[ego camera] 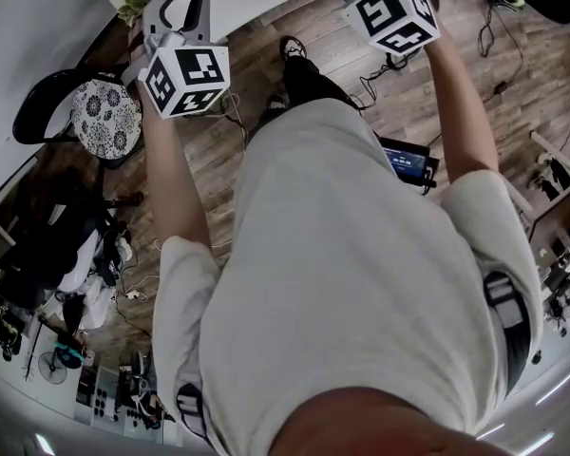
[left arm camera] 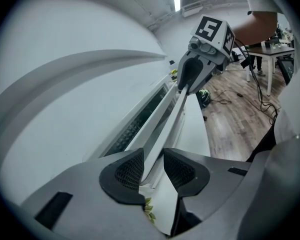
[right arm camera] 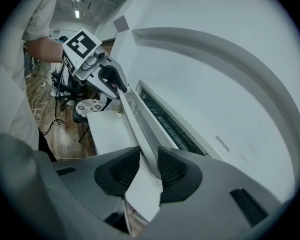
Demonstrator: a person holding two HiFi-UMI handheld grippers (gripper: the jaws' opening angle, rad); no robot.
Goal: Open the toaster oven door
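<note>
Head view's right gripper (right arm camera: pixel 141 170) cut off, tight on door handle (right arm camera: pixel 138 129), left gripper (left arm camera: pixel 152 171) loose around it.

A black chair (ego camera: pixel 38 112) with a flower-patterned cushion (ego camera: pixel 106 114) is seen on the wooden floor (ego camera: pixel 218 164). Cables (ego camera: pixel 385 76) are strewn over the boards, near a small device with a lit blue screen (ego camera: pixel 406 161). A table (left arm camera: pixel 276 48) is seen under ceiling strip lights (left arm camera: pixel 176 0).
</note>
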